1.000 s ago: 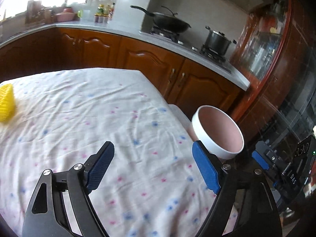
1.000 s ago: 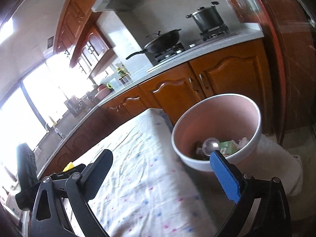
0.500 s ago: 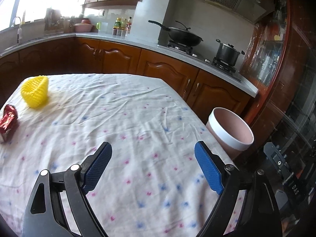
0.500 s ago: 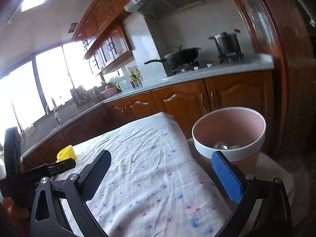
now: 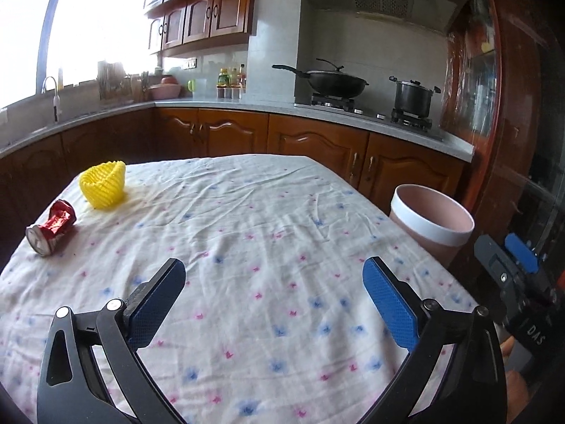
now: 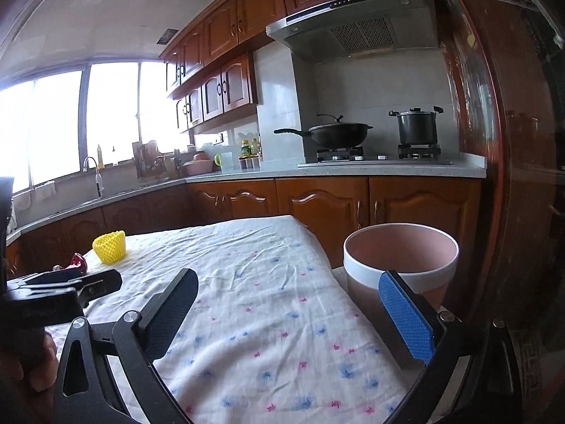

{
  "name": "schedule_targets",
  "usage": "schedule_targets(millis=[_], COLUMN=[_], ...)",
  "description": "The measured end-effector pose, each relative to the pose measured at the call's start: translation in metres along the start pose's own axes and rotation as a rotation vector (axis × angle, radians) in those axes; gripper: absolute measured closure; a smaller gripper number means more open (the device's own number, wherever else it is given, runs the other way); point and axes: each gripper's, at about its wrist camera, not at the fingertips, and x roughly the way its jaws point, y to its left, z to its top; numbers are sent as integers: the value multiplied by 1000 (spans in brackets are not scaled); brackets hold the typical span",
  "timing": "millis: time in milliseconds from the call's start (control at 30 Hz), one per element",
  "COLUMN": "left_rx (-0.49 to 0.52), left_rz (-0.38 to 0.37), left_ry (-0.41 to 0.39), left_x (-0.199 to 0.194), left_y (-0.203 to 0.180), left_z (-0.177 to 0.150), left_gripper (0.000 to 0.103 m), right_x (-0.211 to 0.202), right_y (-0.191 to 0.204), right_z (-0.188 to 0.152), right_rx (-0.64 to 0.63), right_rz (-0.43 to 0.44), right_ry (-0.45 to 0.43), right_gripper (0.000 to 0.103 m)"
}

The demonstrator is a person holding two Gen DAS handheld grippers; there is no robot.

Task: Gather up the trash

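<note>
The left hand-held gripper point(image 5: 273, 296) hung above the near part of the desk point(image 5: 247, 233), which was draped in a white cloth with small blue and pink flowers; its blue-padded fingers point(image 5: 388, 304) stood wide apart with nothing between them. The right hand-held gripper point(image 6: 287, 314) was likewise spread apart and empty, over the desk's right edge.

At the far left corner of the desk lay a crushed red aluminium drink can point(image 5: 52, 228) on its side, and just beyond it stood a yellow foam fruit net point(image 5: 103, 185), upright and open at the top, close to the can but not touching it.

A round pink waste bin with a white rim point(image 5: 430, 224) stood off the right side of the desk, well apart from both pieces of trash. Its inside was not visible from either view.
</note>
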Motion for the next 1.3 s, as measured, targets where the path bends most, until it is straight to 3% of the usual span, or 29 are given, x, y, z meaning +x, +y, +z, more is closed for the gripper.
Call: schedule_targets(millis=[600, 1300], left_rx=[11, 27], left_rz=[71, 97], left_ry=[-40, -71], left_x=[-10, -16], left_y=[1, -4], left_z=[-11, -10], left_gripper=[0, 0], right_x=[-7, -9], right_y=[-1, 1], right_z=[-12, -12], right_rx=[20, 29], right_rz=[-7, -1], right_ry=[-45, -61], right_gripper=[0, 0])
